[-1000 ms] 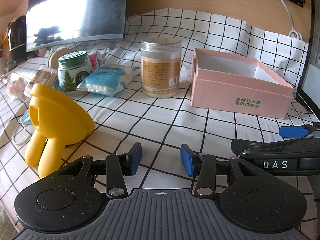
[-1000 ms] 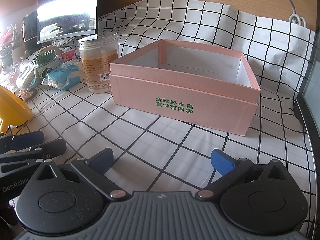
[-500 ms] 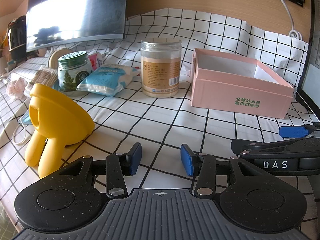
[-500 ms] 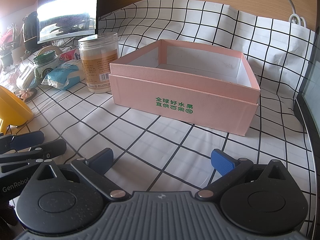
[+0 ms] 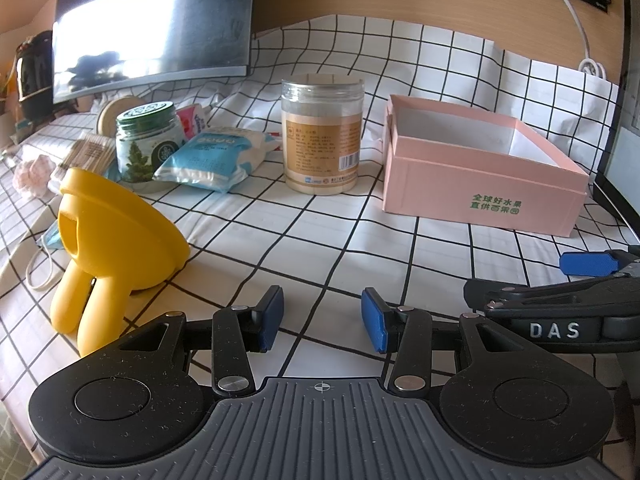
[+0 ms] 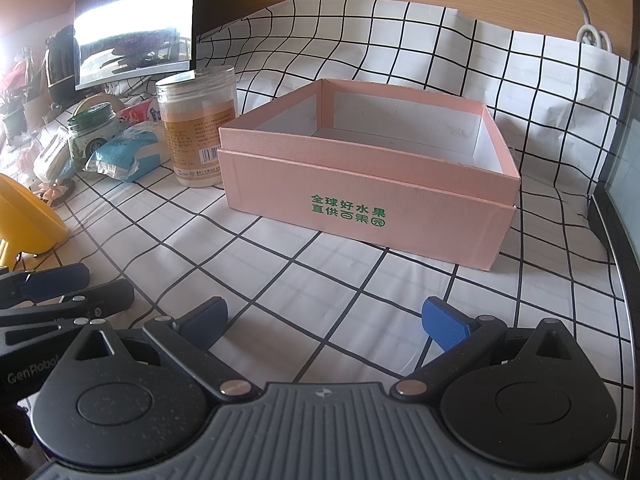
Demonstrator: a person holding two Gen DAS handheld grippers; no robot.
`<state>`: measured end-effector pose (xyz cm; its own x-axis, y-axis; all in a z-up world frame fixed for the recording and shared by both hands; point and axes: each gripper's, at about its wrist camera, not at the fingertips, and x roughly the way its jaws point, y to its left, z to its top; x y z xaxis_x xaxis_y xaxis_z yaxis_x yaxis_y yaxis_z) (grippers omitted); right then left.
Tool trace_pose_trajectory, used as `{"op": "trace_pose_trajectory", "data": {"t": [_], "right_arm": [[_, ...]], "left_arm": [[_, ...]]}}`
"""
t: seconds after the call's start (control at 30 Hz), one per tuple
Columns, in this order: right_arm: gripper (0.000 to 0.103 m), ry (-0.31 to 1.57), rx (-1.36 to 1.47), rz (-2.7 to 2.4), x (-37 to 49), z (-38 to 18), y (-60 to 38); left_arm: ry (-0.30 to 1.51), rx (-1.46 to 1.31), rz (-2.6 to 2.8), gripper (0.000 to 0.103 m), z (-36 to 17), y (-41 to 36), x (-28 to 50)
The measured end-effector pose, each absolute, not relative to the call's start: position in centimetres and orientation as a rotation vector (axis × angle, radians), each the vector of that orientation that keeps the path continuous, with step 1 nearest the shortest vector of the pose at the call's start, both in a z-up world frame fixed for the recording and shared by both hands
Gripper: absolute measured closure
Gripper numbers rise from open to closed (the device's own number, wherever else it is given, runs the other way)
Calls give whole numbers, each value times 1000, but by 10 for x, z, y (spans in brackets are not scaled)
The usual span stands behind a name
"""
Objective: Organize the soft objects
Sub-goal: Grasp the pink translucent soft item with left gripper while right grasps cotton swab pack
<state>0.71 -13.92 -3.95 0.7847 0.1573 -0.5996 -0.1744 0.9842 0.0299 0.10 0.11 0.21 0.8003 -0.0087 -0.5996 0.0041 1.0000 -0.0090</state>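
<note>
An empty pink box (image 5: 476, 168) stands open on the checked cloth at the right; it fills the middle of the right wrist view (image 6: 368, 184). A soft blue-and-white pack (image 5: 212, 158) lies left of a tall jar (image 5: 322, 132), also in the right wrist view (image 6: 124, 152). A face mask (image 5: 46, 244) lies behind a yellow rubber piece (image 5: 108, 248). My left gripper (image 5: 322, 318) is open and empty, low over the cloth. My right gripper (image 6: 324, 322) is open wide and empty, in front of the box.
A green-lidded jar (image 5: 146, 146), a pack of cotton swabs (image 5: 86, 152), a pink flower clip (image 5: 34, 170) and a small red-and-white pack (image 5: 192, 120) crowd the far left. A monitor (image 5: 152, 28) stands behind. A dark screen edge (image 6: 616, 216) runs along the right.
</note>
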Motion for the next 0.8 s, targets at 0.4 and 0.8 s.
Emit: {"op": "trace_pose_trajectory", "data": {"t": [0.4, 0.8], "right_arm": [[0, 873, -32, 129, 27, -25, -129], [3, 774, -49, 135, 42, 58, -62]], "left_arm": [[844, -273, -252, 75, 34, 57, 8], [619, -240, 58, 73, 115, 258, 28]]}}
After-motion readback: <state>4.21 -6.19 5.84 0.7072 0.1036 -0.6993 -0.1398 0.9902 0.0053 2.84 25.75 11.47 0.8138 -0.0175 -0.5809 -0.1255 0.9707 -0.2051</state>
